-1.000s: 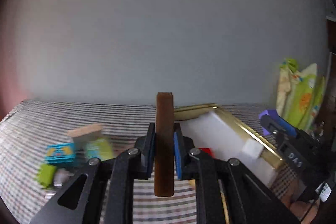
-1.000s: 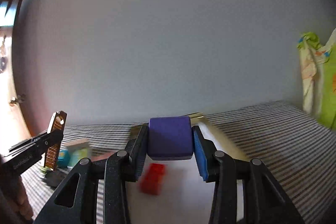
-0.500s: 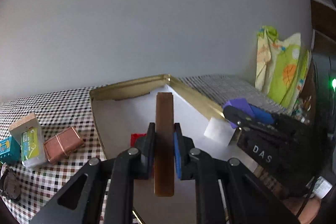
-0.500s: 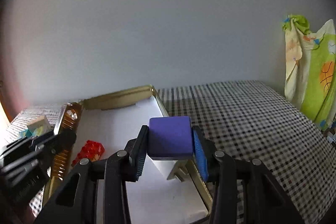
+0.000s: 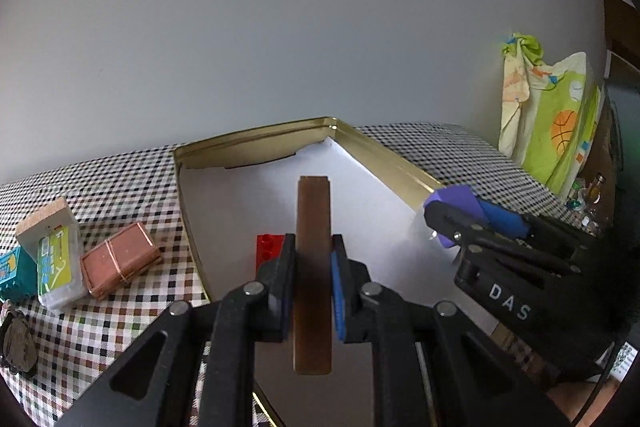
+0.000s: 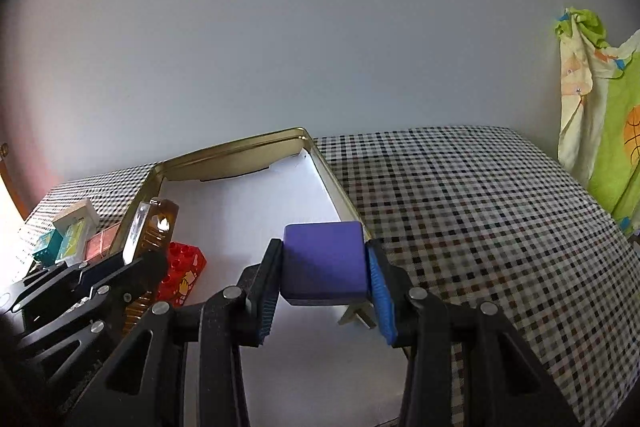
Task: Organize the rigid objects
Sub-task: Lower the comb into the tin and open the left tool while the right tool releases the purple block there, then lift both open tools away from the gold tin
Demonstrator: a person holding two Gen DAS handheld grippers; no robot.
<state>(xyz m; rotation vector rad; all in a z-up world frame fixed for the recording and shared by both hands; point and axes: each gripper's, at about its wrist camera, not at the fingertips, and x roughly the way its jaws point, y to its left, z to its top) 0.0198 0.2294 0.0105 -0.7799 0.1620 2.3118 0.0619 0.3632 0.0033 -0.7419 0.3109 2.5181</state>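
My left gripper (image 5: 312, 279) is shut on a flat brown bar (image 5: 314, 227), held upright over the white floor of a gold-rimmed tin tray (image 5: 256, 143). My right gripper (image 6: 325, 281) is shut on a purple block (image 6: 324, 261) above the tray's right side (image 6: 332, 187). A red toy brick (image 6: 182, 275) lies in the tray; it also shows in the left wrist view (image 5: 269, 247). The right gripper with the purple block shows in the left wrist view (image 5: 456, 211). The left gripper with the brown bar shows in the right wrist view (image 6: 154, 231).
Left of the tray on the checked tablecloth (image 5: 120, 203) lie a copper-pink box (image 5: 118, 259), a white and green packet (image 5: 54, 255) and a teal box (image 5: 12, 275). A green and yellow cloth (image 5: 556, 119) hangs at the right. A grey wall stands behind.
Both grippers have swung over the tray and tipped down toward it, each keeping its object. The tray's floor now fills the middle of both views.
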